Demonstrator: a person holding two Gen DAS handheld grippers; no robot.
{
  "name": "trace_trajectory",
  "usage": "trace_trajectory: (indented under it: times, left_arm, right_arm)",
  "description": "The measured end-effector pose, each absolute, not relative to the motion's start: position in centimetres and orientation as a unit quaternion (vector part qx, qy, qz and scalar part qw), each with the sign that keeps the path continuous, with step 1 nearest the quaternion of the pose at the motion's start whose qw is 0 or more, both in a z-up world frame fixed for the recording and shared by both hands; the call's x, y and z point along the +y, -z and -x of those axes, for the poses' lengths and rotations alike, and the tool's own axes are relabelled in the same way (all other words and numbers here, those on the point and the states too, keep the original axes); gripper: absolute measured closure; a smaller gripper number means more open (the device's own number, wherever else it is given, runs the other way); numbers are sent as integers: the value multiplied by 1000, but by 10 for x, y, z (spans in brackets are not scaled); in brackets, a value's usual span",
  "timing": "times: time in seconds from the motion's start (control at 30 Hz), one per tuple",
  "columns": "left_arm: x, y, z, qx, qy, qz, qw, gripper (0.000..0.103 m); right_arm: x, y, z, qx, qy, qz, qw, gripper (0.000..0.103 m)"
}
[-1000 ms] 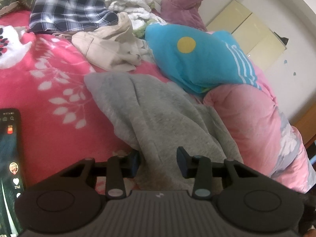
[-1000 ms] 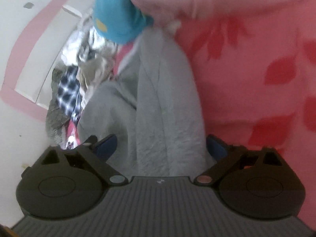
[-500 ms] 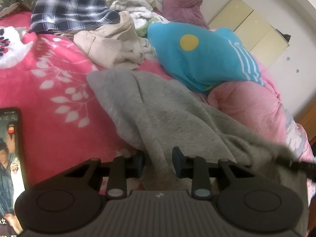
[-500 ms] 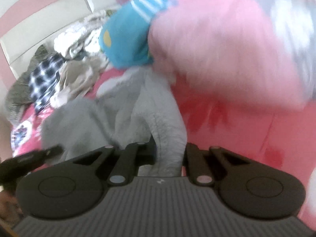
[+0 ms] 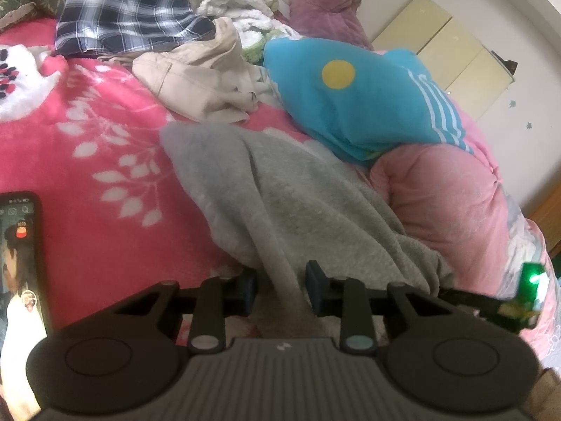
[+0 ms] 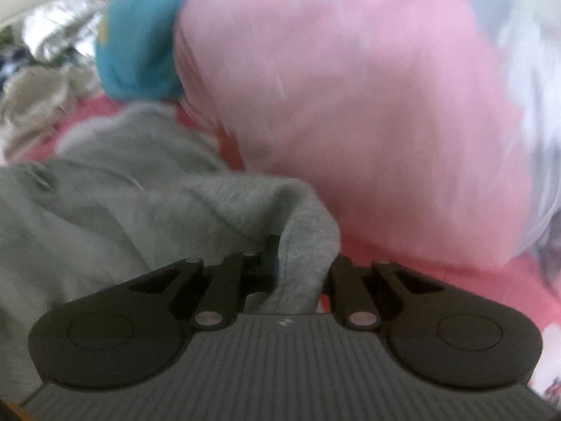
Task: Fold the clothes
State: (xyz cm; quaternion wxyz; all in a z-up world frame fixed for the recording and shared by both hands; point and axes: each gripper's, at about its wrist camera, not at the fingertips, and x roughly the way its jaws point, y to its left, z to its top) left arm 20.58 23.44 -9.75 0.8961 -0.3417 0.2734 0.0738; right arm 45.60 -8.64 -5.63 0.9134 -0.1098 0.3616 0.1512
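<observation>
Left wrist view: your left tongs stand at 6 o'clock, narrowed onto a ridge of the grey garment, which runs between the pads and up toward 11 o'clock across the pink bedspread. The garment's far edge lies just short of the beige clothes; its 3 o'clock edge touches the pink quilt. A blue pillow rests at 1 o'clock, a plaid shirt at 11 o'clock, a phone at 8 o'clock. Open bedspread lies from 9 to 10 o'clock. Your right tongs show at 4 o'clock, beside a green light.

Right wrist view (blurred): your right tongs are closed onto a fold of the grey garment, which spreads toward 9 o'clock. The pink quilt fills 12 to 3 o'clock, close ahead.

Compared with half a second ago, the right tongs have moved nearer the left tongs, and the grey cloth that stretched toward 4 o'clock has slackened.
</observation>
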Motion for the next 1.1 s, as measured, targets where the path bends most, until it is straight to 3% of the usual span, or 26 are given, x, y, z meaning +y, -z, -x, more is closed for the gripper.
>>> trace_trajectory:
  times: [0.13, 0.2, 0.27, 0.33, 0.47, 0.7, 0.93, 1.1]
  left_arm:
    - [234, 98, -207, 275, -74, 345, 894, 70]
    - [235, 98, -207, 275, -75, 351, 892, 69]
    - [235, 97, -206, 274, -75, 354, 891, 63]
    - [236, 97, -206, 273, -75, 358, 890, 62]
    - [238, 97, -203, 267, -80, 368, 887, 57]
    - [242, 97, -201, 261, -86, 375, 885, 54]
    - [237, 97, -200, 264, -86, 370, 887, 53]
    - [234, 98, -197, 267, -83, 371, 886, 63]
  right_arm:
    - [-87, 78, -461, 378, -140, 106, 909, 89]
    - [-89, 75, -461, 387, -129, 98, 908, 79]
    - [-93, 63, -457, 396, -113, 89, 907, 45]
    - [-105, 48, -447, 385, -100, 87, 913, 35]
    - [-125, 16, -417, 360, -84, 64, 927, 26]
    - [-97, -30, -384, 302, -171, 49, 937, 24]
    - [31, -41, -372, 308, -379, 113, 865, 23]
    - [144, -33, -355, 336, -495, 218, 771, 22]
